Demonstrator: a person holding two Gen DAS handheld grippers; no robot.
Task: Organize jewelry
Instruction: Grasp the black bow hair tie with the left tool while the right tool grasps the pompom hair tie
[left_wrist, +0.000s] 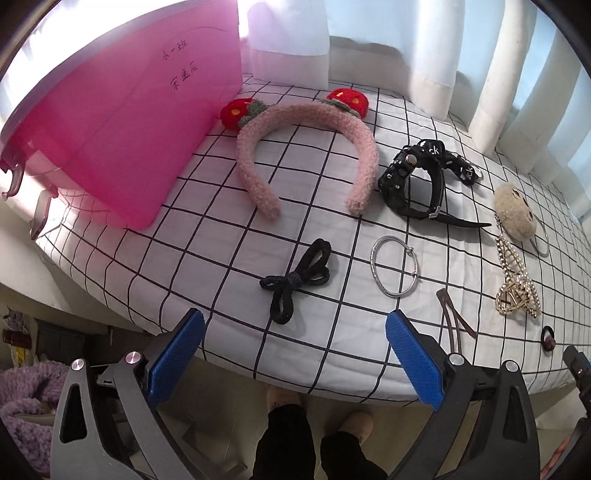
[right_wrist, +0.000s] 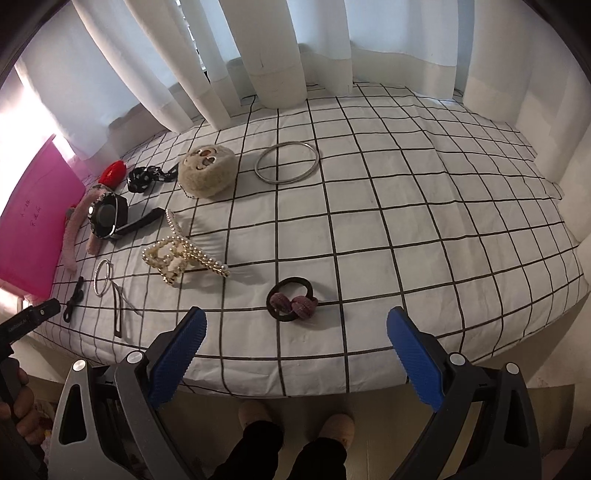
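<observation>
The pink box (left_wrist: 122, 122) at the bed's left edge is cut off by the frame, its inside hidden; the watch (left_wrist: 410, 184) face is hard to read; a fuzzy pink headband (left_wrist: 306, 155) with red strawberries lies beside the box, a black bow tie (left_wrist: 295, 280) and silver bangle (left_wrist: 393, 266) near the front edge; left gripper (left_wrist: 295, 358) and right gripper (right_wrist: 295, 358) hover spread wide, empty, over that edge.

Fuzzy pink plush headband (left_wrist: 306, 147); beside it translucent glossy pink plastic box (left_wrist: 122, 122). Shiny metal bangle (left_wrist: 394, 266). Matt cloth sheet on bed (right_wrist: 406, 221). Ribbed blue gripper pads (right_wrist: 177, 360).
</observation>
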